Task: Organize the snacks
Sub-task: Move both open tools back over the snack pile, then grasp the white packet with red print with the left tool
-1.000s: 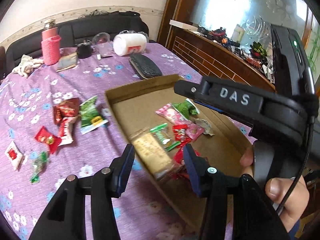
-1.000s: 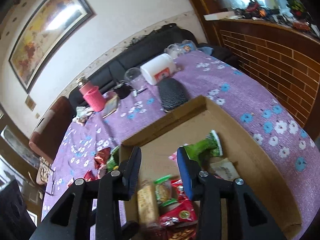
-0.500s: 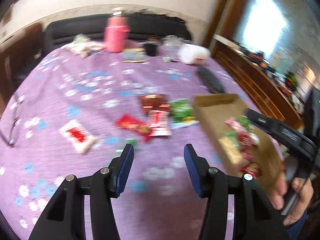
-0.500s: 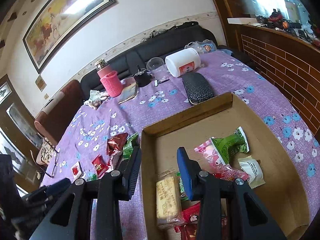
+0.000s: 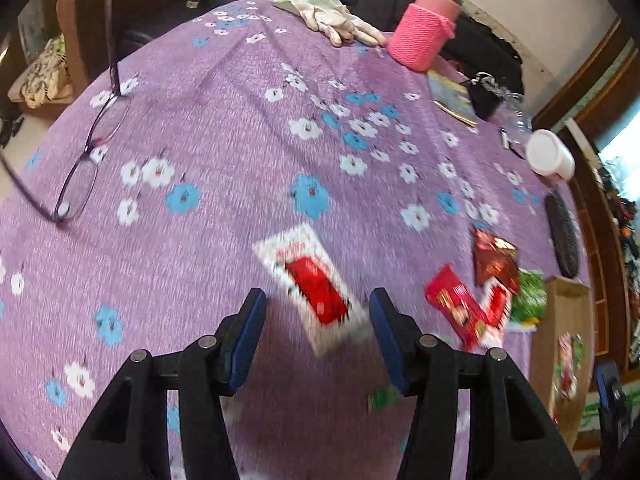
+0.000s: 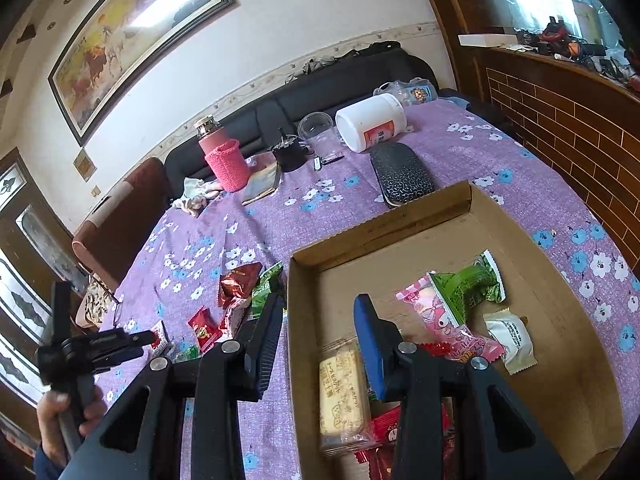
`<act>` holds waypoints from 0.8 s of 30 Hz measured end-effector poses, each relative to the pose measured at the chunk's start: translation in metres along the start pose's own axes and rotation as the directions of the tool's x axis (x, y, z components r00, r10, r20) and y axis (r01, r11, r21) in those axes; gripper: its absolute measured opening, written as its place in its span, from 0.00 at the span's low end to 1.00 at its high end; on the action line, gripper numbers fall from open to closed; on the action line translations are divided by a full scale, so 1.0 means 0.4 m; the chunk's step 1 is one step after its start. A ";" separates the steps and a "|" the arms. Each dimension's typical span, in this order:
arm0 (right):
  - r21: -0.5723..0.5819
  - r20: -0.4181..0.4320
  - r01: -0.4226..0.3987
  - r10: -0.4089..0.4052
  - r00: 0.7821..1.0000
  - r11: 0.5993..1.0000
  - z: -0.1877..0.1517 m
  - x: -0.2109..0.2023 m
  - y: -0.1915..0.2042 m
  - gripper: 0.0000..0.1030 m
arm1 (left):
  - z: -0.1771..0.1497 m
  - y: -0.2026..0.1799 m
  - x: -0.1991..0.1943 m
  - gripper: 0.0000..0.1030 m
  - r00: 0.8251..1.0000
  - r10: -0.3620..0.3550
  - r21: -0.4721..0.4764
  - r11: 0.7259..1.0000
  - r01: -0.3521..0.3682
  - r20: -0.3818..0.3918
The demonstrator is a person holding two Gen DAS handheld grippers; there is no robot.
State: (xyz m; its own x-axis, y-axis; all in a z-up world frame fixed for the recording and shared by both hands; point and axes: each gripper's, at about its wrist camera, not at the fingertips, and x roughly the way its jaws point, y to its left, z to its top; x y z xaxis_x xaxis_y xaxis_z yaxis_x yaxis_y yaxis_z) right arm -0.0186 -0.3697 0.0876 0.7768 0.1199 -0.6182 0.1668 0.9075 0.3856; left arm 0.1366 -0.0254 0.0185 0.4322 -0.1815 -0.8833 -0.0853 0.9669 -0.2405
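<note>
box (image 6: pixel 384 226): brown, open, on table, snacks inside | white-and-red packet (image 5: pixel 312 286): flat on cloth | red packets (image 5: pixel 460 308): beside box

Left gripper (image 5: pixel 318 312) jaws wide, white-and-red packet (image 5: pixel 314 286) lying between fingertips, purple tablecloth (image 5: pixel 224 152) bare on both sides. Red packets (image 5: pixel 466 312) crowd close on right; small green wrapper (image 5: pixel 382 398) near right finger. Glasses (image 5: pixel 80 168) well apart on left. Right gripper (image 6: pixel 316 320) jaws wide, straddling left wall of cardboard box (image 6: pixel 452 204); biscuit pack (image 6: pixel 342 392) beside right finger, box's far end mostly bare.
</note>
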 end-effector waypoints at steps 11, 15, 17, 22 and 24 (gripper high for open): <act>-0.028 0.004 -0.027 0.027 1.000 0.999 -0.005 -0.006 0.023 0.39 | -0.025 0.049 -0.004 0.17 0.999 -0.026 0.052 0.998 0.024 0.036; -0.045 -0.011 -0.081 0.081 0.997 0.996 -0.014 -0.005 0.049 0.39 | -0.074 0.076 -0.033 0.16 0.996 -0.080 0.096 0.993 0.075 0.050; -0.064 -0.018 -0.125 0.124 0.992 0.990 -0.021 -0.004 0.071 0.39 | -0.091 0.076 -0.038 0.16 0.991 -0.100 0.133 0.987 0.087 0.094; -0.094 -0.116 -0.250 0.239 0.964 0.964 -0.065 0.032 0.165 0.39 | -0.097 0.065 -0.036 0.13 0.981 -0.159 0.177 0.975 0.138 0.112; -0.070 -0.179 -0.307 0.290 0.940 0.949 -0.087 0.059 0.202 0.39 | -0.091 0.066 -0.038 0.12 0.979 -0.177 0.178 0.971 0.157 0.105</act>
State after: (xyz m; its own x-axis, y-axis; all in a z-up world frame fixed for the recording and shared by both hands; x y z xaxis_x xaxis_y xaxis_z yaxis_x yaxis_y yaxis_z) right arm -0.0081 -0.2797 0.0803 0.6700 0.4483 -0.5917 -0.1224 0.8529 0.5075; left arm 0.0949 -0.0035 0.0109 0.5320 -0.3305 -0.7796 0.1449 0.9426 -0.3007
